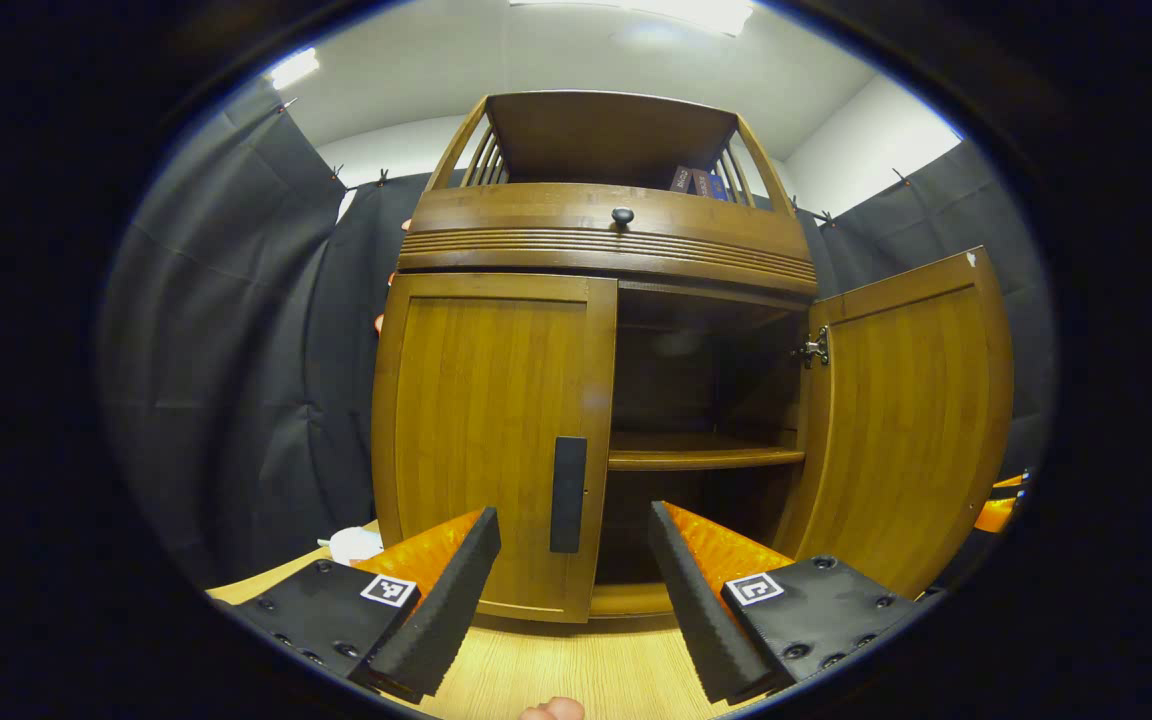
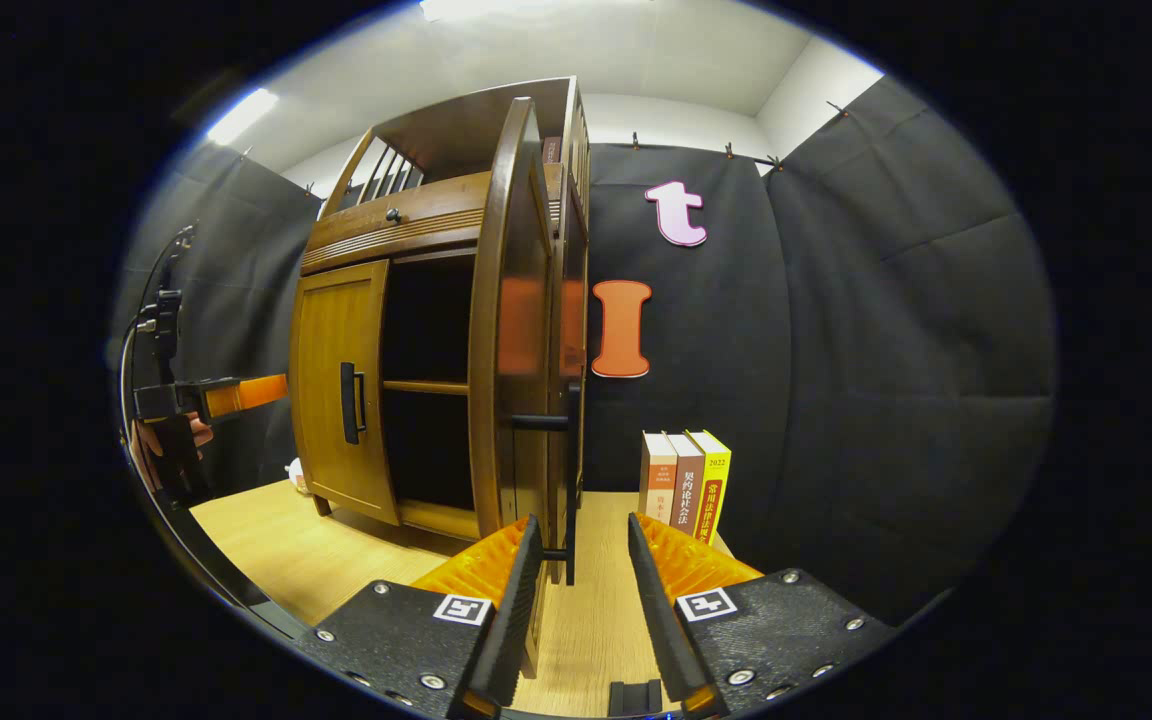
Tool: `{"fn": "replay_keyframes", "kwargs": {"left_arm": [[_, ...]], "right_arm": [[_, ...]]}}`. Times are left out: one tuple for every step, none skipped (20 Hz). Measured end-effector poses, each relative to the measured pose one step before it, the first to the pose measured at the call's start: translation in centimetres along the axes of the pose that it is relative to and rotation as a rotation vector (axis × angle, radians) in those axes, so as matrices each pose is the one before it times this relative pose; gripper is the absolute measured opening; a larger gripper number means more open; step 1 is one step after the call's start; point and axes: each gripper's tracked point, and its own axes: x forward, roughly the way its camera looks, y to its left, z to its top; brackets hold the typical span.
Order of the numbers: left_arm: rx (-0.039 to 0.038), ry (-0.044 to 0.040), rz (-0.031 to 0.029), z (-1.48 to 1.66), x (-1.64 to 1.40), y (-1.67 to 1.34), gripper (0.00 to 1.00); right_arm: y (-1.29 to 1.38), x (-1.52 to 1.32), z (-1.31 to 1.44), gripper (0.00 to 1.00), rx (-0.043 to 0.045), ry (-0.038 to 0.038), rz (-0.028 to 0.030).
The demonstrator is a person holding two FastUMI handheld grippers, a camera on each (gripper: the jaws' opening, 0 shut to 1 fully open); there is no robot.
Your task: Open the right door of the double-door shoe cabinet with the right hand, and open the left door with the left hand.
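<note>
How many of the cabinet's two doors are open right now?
1. The right wooden door is swung open, its black handle between the right gripper fingers. The left wooden door is closed.

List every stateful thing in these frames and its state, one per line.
right door: swung open, handle between the right gripper's fingers
left door: closed
drawer: closed
left gripper: open, in front of the left door handle, not touching
right gripper: open, fingers either side of the right door handle
books: upright on the table
</note>
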Motion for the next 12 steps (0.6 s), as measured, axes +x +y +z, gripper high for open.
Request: {"fn": "replay_keyframes", "kwargs": {"left_arm": [[-0.00576,0.00174,-0.00207,0.096,0.400,-0.055,0.93],[0.00020,0.00178,-0.00337,0.036,0.352,0.029,0.93],[0.00223,-0.00399,-0.00765,0.324,0.273,-0.116,0.93],[0.00079,-0.00716,-0.00616,0.448,0.265,-0.059,0.93],[-0.00025,-0.00847,-0.00260,0.457,0.361,0.004,0.93],[-0.00256,-0.00197,-0.00373,0.120,0.322,-0.053,0.93],[-0.00859,0.00326,-0.00614,-0.058,0.394,-0.094,0.93],[-0.00708,0.01020,-0.01059,-0.335,0.293,-0.153,0.93],[-0.00189,0.00092,-0.00682,-0.018,0.427,0.008,0.93],[0.00478,-0.00294,-0.00690,0.124,0.403,-0.045,0.93],[0.01084,-0.00168,-0.00209,0.112,0.600,0.089,0.93],[0.01236,0.00078,0.00060,-0.112,0.757,0.236,0.93]], "right_arm": [[0.151,-0.274,0.184,0.61,0.00318,-0.00445,-0.01138],[-0.083,-0.300,0.164,0.51,0.00579,-0.00499,-0.01577],[-0.097,-0.130,0.260,0.58,0.01300,-0.00812,-0.01641],[-0.013,-0.168,0.273,0.66,0.01495,-0.00672,-0.01363],[0.046,-0.157,0.380,0.74,0.00887,-0.01090,-0.01137],[0.200,-0.295,0.479,0.64,0.00754,-0.01385,-0.00469],[0.478,-0.219,0.482,0.82,0.00589,-0.01409,0.00446],[0.549,-0.083,0.361,0.78,0.00296,-0.00785,0.00918],[0.416,-0.064,0.127,0.82,-0.00291,-0.00336,0.00672],[0.348,0.047,0.102,0.90,-0.00568,-0.00064,0.00396],[0.309,-0.044,0.008,0.87,-0.00610,0.00052,0.00123],[0.439,0.069,0.044,0.95,-0.00376,0.00060,0.00495]]}}
